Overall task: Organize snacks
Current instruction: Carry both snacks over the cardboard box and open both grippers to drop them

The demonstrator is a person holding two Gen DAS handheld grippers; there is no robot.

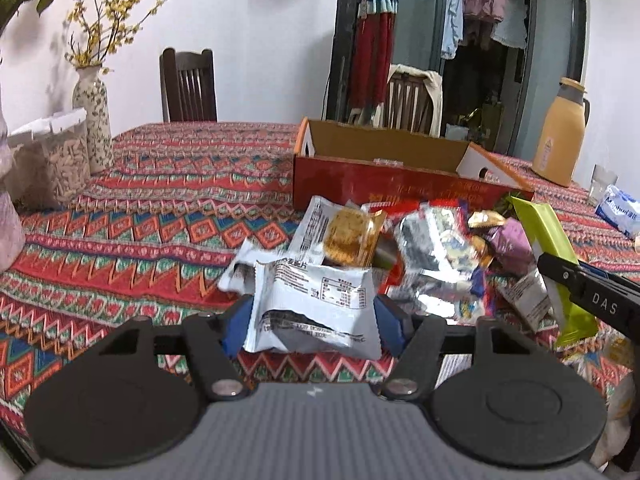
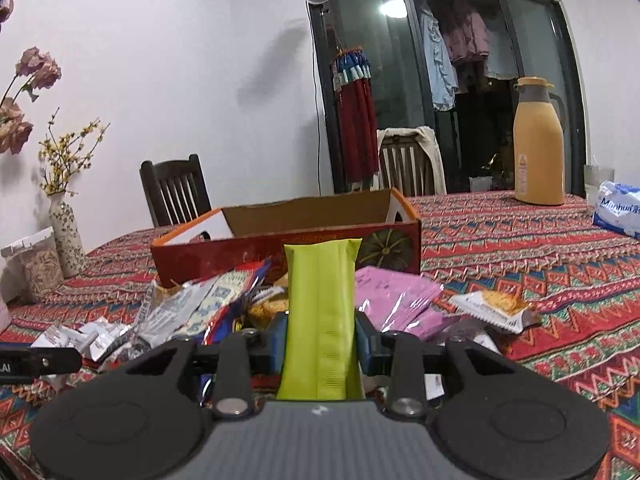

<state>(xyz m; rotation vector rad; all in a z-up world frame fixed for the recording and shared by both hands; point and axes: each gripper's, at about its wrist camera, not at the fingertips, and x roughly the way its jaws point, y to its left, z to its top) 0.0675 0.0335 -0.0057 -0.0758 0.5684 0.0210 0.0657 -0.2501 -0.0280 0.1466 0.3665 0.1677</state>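
1. the left gripper (image 1: 312, 312) is seen pointed forward and tilted somewhat downward over the patterned red tablecloth (image 1: 160, 208).
2. its blue-padded fingers (image 1: 236, 320) are clamped on the two side edges of a white crinkled foil snack packet with black print (image 1: 316, 304); the packet is held clear of the cloth, its printed face toward the camera.
3. the right gripper (image 2: 320, 336) is likewise pointed forward and slightly downward; in the left wrist view its black body (image 1: 592, 300) enters from the right edge.
4. the right fingers (image 2: 366, 340) are closed tight on a long lime-green snack bar wrapper (image 2: 320, 320), which is held upright between them and extends above and below the pads.
5. a loose heap of mixed snack packets (image 1: 432, 248) is noted on the cloth between both grippers and the box; a silver foil pack, a clear-wrapped golden biscuit (image 1: 352, 236) and a pink foil sachet (image 2: 396, 292) are among them.
6. an open red cardboard box with orange-edged flaps (image 1: 400, 184) is placed just behind the heap.
7. a white-and-orange wrapped cake (image 2: 492, 308) is lying apart, right of the heap.
8. a tan thermos jug (image 2: 538, 144) is standing well behind, at the far right of the table.
9. a floral ceramic vase with yellow twigs (image 1: 94, 120) is at the far left.
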